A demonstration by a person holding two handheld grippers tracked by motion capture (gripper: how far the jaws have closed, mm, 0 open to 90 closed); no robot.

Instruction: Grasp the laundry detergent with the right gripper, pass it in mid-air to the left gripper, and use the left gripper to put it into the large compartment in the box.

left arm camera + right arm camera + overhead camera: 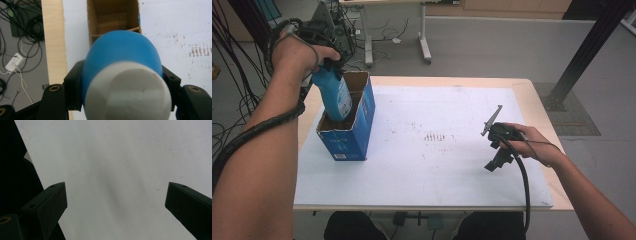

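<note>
High view and both tool views, one moment. My left tool [328, 67] grips a blue bottle [333, 96] just below its white cap [130, 92], the jaws clamped on either side of the bottle's shoulder, as the left gripper view shows from above. The bottle hangs cap-up and a little tilted, its lower end already inside the open top of a blue cardboard box [357, 127] that stands near the left edge of the white tabletop [437, 165]. In the left gripper view the brown inside of the box lies directly beyond the bottle, with a cardboard divider crossing it; the bottle appears to be over the nearer compartment, though I cannot tell whether its base touches the floor of the box.

My right tool [498, 145] rests low over the bare tabletop at the right, well apart from the box, its jaws spread wide with nothing between them.

Step in hand, as I judge it: lowering the bottle into the box. The next move calls for a straight descent that keeps the bottle clear of the box walls and divider, then a release only once the base is seated, and a vertical lift of the left tool so the jaws do not catch the cap or tip the box.
</note>
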